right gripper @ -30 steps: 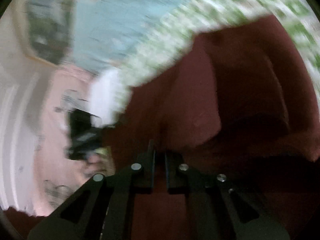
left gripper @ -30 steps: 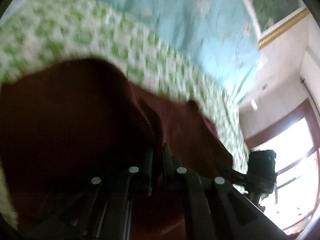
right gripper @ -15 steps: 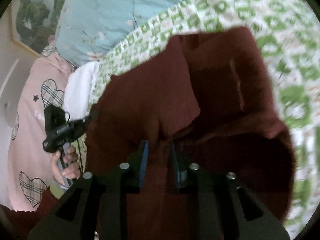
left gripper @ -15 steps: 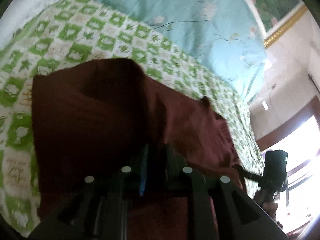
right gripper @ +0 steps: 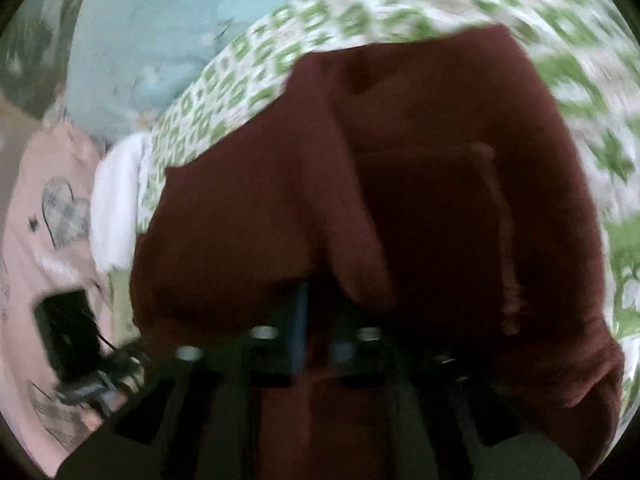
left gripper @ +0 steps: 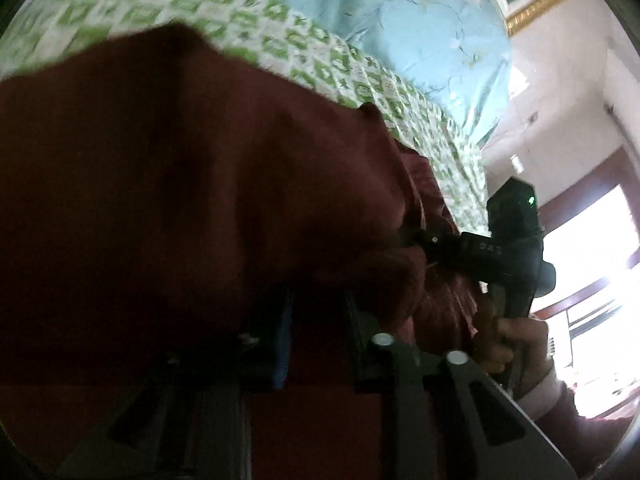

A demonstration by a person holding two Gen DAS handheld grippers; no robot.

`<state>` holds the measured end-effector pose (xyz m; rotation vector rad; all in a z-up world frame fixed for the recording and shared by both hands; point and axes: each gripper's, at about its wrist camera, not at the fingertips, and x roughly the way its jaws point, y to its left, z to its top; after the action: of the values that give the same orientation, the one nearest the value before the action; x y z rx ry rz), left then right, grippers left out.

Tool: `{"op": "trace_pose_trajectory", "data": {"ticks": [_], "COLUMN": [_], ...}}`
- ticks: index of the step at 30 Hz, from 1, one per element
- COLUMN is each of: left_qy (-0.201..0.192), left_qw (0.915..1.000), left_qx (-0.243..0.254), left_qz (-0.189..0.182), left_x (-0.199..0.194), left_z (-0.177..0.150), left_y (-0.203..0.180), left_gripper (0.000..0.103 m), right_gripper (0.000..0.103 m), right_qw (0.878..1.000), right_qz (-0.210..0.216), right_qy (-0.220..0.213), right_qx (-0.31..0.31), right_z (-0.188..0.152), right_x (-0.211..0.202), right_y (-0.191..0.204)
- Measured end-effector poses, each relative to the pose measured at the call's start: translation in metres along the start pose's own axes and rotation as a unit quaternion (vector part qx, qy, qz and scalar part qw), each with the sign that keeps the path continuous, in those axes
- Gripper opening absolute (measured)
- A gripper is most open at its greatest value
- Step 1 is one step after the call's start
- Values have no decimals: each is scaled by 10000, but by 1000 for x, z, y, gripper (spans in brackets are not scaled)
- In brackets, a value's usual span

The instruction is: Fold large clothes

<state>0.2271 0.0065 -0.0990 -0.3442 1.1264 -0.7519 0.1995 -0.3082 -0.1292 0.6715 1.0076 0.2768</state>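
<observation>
A large dark red garment (left gripper: 180,184) lies bunched on a bed with a green and white checked sheet (left gripper: 280,40). It fills most of the left wrist view and of the right wrist view (right gripper: 420,200). My left gripper (left gripper: 316,320) is shut on a fold of the red cloth, which covers its fingertips. My right gripper (right gripper: 320,312) is shut on another edge of the same garment, and cloth drapes over its fingers. The right gripper also shows in the left wrist view (left gripper: 508,248), held by a hand and biting the cloth.
A light blue flowered quilt (left gripper: 420,32) lies at the far side of the bed. A white pillow (right gripper: 116,208) and a pink heart-print fabric (right gripper: 44,216) are at the left in the right wrist view. A bright window (left gripper: 592,280) is at the right.
Both grippers have moved in closer over the garment, with the red cloth still pinched. The cloth now fills more of both views. The two grippers are nearer each other.
</observation>
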Motion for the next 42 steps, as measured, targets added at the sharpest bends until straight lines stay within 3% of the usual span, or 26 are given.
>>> {"op": "trace_pose_trajectory", "data": {"ticks": [3,5,11,12,14,16,17,21,23,27,30,35,40,42], "left_qy": [-75,-112,-361,-432,-639,-876,-960,-1155,-1191,-976,-731,-333,-284,-217], "left_qw": [9998,9998,9989,9986,9972,9947,9934,9870,9835,9800,9810,9871,9924,9948], "left_qx": [-183,-118,16,-10,-104,-195,-235,-354,-417,-534,-578,-581,-282,-153], "left_qz": [-85,66,288,302,381,505,582,1056,1300,1647,1704,1457,1164,986], "left_x": [-5,-7,-34,-43,-59,-80,-91,-129,-143,-161,-163,-155,-150,-148], "left_z": [-5,-8,-32,-38,-50,-67,-76,-109,-126,-159,-181,-210,-230,-236], "left_y": [5,-1,-22,-22,-24,-24,-23,-16,-9,8,17,20,8,3], "left_gripper": [14,16,35,42,55,63,65,78,79,81,81,81,78,69], "right_gripper": [1,3,5,6,18,56,60,60,60,60,60,60,60,59], "right_qw": [9999,9997,9987,9987,9986,9982,9977,9970,9962,9945,9950,9975,9987,9977], "right_qz": [-90,-100,39,42,28,-31,-56,-111,-214,-476,-579,-561,254,342], "right_qy": [-89,-143,-340,-360,-382,-460,-541,-727,-830,-936,-808,-420,-105,-21], "right_qx": [-48,-158,-372,-369,-360,-382,-404,-242,-150,-17,44,-109,-418,-578], "right_z": [-3,-8,-45,-50,-64,-78,-85,-110,-120,-139,-154,-183,-209,-216], "right_x": [-11,-21,-67,-72,-85,-100,-109,-139,-150,-172,-178,-172,-164,-160], "right_y": [5,13,25,25,22,19,17,-1,-9,-30,-42,-45,-36,-32]}}
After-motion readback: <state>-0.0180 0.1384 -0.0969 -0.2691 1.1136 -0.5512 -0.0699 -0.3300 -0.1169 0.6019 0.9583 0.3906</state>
